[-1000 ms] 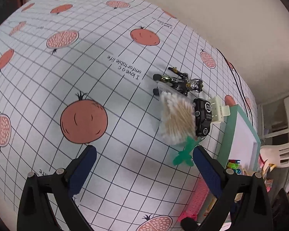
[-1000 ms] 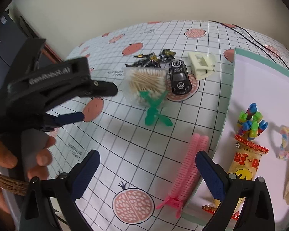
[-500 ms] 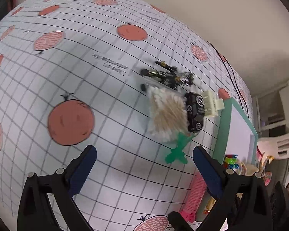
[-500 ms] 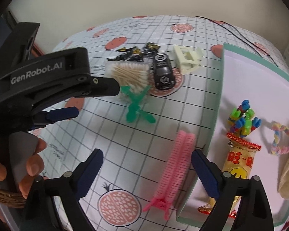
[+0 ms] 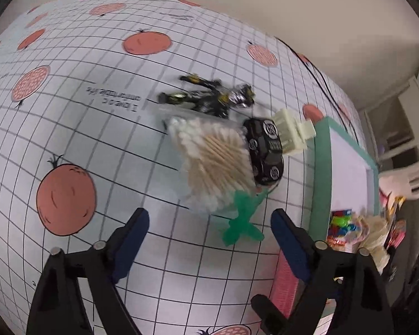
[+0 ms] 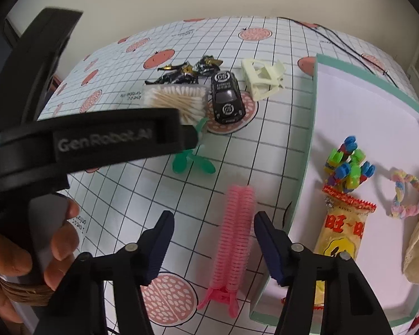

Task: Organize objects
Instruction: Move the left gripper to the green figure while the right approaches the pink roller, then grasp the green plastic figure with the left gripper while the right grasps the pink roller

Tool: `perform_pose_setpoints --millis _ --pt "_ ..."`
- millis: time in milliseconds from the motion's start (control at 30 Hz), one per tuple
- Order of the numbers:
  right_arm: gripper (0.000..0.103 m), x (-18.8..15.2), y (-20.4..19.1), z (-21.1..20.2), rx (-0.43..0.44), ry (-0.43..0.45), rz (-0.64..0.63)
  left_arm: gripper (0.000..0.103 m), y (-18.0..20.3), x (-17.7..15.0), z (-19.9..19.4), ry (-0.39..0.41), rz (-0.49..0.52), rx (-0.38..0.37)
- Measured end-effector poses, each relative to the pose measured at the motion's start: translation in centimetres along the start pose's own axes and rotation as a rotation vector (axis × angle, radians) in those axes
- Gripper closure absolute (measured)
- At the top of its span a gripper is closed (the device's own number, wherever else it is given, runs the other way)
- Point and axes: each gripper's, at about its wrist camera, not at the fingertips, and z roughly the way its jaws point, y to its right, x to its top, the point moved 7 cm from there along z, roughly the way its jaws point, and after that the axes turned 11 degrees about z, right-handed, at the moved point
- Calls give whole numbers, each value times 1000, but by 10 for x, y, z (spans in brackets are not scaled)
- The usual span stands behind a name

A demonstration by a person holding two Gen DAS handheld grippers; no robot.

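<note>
1. The right gripper (image 6: 212, 240) has just been narrowing its jaws around the pink hair clip (image 6: 234, 240), which lies on the tablecloth (image 6: 279, 150) just beside the green-rimmed tray (image 6: 312, 128). The pads stand either side of the clip without touching it, so nothing is held.
2. The left gripper (image 5: 209, 240) has also been narrowing. It is part open and empty, with only bare cloth between its pads; the bag of cotton swabs (image 5: 215, 162) and the green plastic clip (image 5: 243, 220) lie just ahead.
3. Risk on the right: the ridged clip is long and slim, so pads closing off-centre could roll it or pinch only one of its two rows, and it sits close enough to the tray wall for the outer finger to catch there.
4. Risk on the left: the swab bag touches the black toy car (image 5: 265, 150), so a grab could drag the car or the green clip along.
5. Only the right view shows the tray's contents clearly: a snack packet (image 6: 340, 240), a bright block toy (image 6: 346, 164) and a pastel loop (image 6: 407, 195). Only the left view shows what lies before the left pads.
</note>
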Motion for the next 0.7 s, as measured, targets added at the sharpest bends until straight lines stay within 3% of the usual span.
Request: perform_pose_setpoints --millis 233,267,467,600,700 --pt "58 -3 1 3 -4 -17 -15 31 16 0 10 -19 85 29" --pt "58 -4 2 3 -6 -17 -14 37 18 -1 10 -20 96 33" --pt "62 -7 2 6 -13 -33 -27 51 27 -1 19 -30 141 48" --pt "71 -8 0 7 -12 -41 -36 53 30 3 23 -19 161 65" --pt "73 -10 -1 6 -15 -43 -42 69 34 3 25 -13 176 82"
